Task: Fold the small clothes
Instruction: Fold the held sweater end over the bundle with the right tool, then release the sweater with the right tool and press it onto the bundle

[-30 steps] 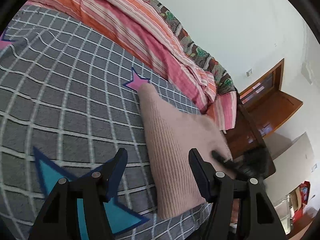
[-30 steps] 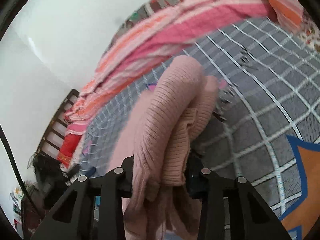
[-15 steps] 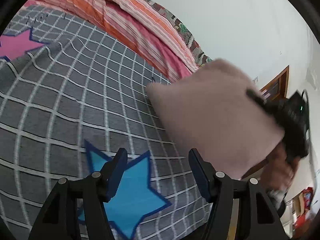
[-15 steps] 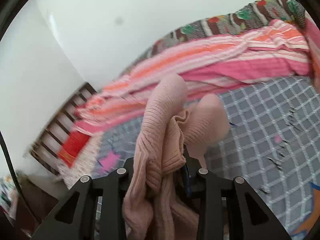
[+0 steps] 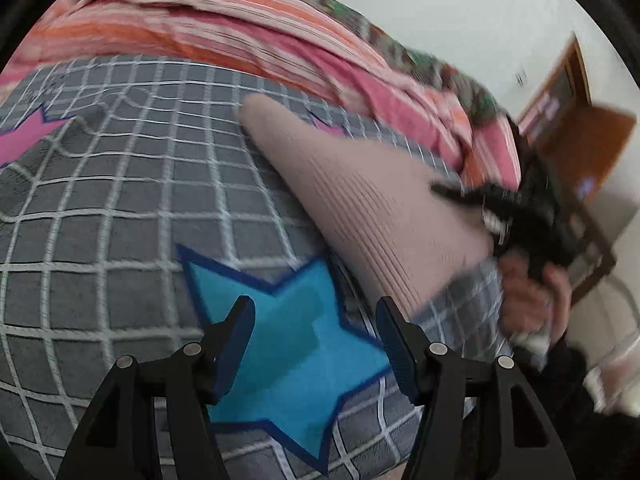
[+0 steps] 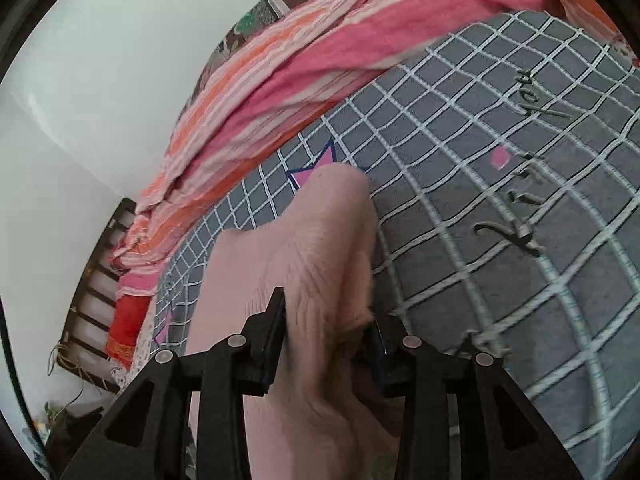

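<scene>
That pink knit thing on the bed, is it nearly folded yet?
Partly, it seems. The pink knit garment already lies as a narrowed, doubled shape on the grey checked bedcover. The right gripper has its jaws clamped on one bunched end. The left gripper is open over the blue star, holding nothing. Flattening that end remains.

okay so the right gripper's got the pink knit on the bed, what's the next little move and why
Probably bring the open left gripper across to the pink knit's near edge. The right gripper pinches one bunched end while the rest lies slanted on the grey checked cover, and the left holds nothing.
</scene>
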### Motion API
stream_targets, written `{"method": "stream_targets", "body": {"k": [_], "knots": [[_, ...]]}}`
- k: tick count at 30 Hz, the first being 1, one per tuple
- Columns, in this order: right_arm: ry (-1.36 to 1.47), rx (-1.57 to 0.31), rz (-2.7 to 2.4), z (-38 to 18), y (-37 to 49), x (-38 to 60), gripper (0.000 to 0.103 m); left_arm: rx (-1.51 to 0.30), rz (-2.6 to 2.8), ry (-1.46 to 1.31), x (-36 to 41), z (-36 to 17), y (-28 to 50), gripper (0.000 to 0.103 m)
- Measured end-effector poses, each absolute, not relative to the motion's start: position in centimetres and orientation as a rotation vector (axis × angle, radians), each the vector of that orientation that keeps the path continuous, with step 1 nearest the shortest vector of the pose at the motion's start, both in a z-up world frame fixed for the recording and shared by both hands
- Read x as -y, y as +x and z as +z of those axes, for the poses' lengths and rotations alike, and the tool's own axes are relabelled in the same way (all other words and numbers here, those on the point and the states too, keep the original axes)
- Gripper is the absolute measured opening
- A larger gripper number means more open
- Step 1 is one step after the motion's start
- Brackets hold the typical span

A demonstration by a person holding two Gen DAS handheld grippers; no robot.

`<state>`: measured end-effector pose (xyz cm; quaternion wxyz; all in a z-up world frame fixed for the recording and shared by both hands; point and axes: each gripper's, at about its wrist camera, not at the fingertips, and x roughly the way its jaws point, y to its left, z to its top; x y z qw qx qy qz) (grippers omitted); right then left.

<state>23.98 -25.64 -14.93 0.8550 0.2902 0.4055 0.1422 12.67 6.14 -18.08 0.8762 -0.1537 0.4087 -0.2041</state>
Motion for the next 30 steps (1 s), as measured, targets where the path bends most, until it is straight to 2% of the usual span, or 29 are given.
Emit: {"method": "stream_targets", "body": {"k": [7,9,11,12,13,14,15,18,21,23,25,28,30], "knots": [[0.417,-0.822,0.363,-11.9,21.4,25.1,0.037,-0.876,-0.460,-0.204,-1.5,-18.3,12.5,0.057],[0.402,-0.826,0.390,-11.8,20.5,24.7,0.037,-0.867,-0.428,-0.186,-0.6,-18.3,12.9,0.033],[0.377,-0.840,0.383,-12.2,20.2,24.2,0.036,-0.865,-0.423,-0.189,-0.3,-18.3,13.0,0.020],[0.363,-0.854,0.373,-12.4,20.5,23.8,0.024,-0.857,-0.426,-0.194,-0.3,-18.1,12.9,0.013],[0.354,-0.868,0.372,-12.7,20.5,23.7,0.011,-0.836,-0.419,-0.201,-0.6,-17.9,12.8,0.012],[0.358,-0.877,0.377,-13.0,20.4,23.6,0.006,-0.801,-0.421,-0.218,-1.5,-17.3,12.6,0.010],[0.372,-0.867,0.383,-12.9,20.2,23.7,0.006,-0.782,-0.423,-0.231,-2.2,-16.9,12.6,0.009],[0.386,-0.858,0.434,-12.9,19.3,23.2,0.006,-0.761,-0.368,-0.247,-4.8,-16.0,13.6,0.009],[0.380,-0.879,0.465,-13.5,18.9,22.0,0.007,-0.813,-0.368,-0.313,-7.1,-16.6,15.0,0.009],[0.352,-0.879,0.453,-13.6,18.8,21.5,0.011,-0.856,-0.404,-0.354,-7.5,-17.2,15.3,0.010],[0.340,-0.856,0.443,-12.9,18.7,21.6,0.012,-0.867,-0.403,-0.341,-7.3,-17.5,14.8,0.011],[0.339,-0.813,0.424,-11.9,19.1,21.9,0.018,-0.859,-0.403,-0.330,-7.1,-17.9,13.8,0.022],[0.322,-0.809,0.394,-11.8,20.2,21.8,0.024,-0.832,-0.411,-0.370,-7.7,-17.6,13.2,0.039]]}}
